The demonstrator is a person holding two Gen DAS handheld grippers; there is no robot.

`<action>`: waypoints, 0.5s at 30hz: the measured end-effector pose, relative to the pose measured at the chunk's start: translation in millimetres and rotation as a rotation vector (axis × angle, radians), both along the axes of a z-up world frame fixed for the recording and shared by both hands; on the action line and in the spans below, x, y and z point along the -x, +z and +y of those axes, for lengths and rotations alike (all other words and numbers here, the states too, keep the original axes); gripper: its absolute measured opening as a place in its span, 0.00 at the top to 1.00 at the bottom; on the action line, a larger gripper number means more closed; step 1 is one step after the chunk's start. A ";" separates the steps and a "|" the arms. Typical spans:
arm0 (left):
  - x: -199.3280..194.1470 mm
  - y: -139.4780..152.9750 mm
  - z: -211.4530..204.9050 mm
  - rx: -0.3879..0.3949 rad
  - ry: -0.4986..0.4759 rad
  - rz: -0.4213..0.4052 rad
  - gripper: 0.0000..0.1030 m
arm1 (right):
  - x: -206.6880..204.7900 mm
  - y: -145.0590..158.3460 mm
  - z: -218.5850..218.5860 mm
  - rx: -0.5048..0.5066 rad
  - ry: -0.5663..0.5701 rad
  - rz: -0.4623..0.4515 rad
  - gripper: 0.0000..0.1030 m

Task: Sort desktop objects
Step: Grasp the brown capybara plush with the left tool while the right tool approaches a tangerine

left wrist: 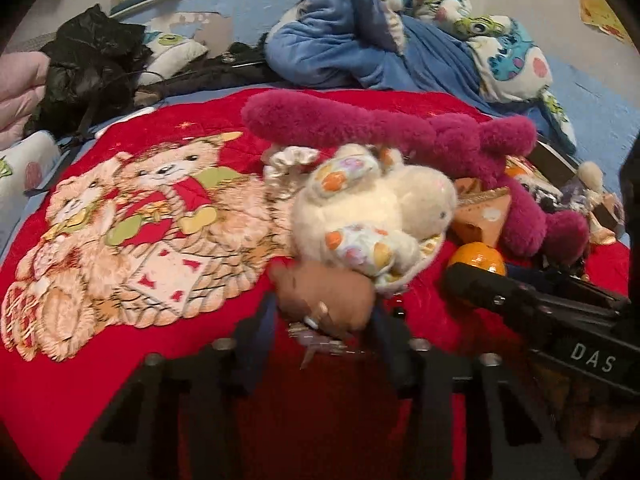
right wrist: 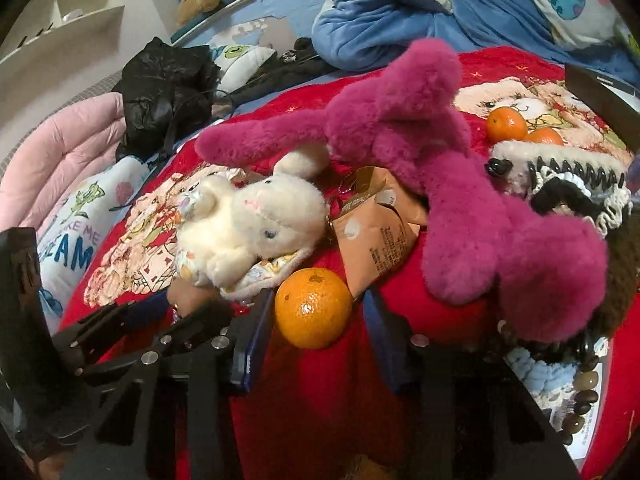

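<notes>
Left tongs [left wrist: 326, 312] clamped on small brown plush piece [left wrist: 324, 300] hanging below cream plush rabbit [left wrist: 372, 208], over red teddy-print quilt [left wrist: 120, 208] on bed. Right tongs [right wrist: 312, 312] clamped on mandarin [right wrist: 313, 307], pads touching both its sides. Magenta plush [right wrist: 420, 152] lies across tan paper packet [right wrist: 376, 236]. Two more mandarins [right wrist: 506, 124] farther back on quilt.

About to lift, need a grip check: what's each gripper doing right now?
Left gripper: closed on the small brown plush.
Right gripper: closed on the mandarin.
</notes>
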State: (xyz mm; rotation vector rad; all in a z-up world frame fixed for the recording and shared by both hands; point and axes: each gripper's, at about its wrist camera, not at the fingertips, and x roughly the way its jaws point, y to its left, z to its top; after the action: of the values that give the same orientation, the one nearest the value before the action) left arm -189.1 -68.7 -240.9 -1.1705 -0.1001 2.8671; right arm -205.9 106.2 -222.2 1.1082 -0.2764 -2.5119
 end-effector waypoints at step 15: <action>-65.6 16.0 3.2 0.024 0.001 0.055 0.62 | -2.6 0.5 1.8 0.009 0.006 0.002 0.60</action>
State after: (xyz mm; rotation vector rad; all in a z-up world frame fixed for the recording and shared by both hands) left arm -123.5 -65.5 -224.9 -1.0947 -0.0653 2.9067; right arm -203.3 108.0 -221.7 1.1013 -0.2836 -2.5034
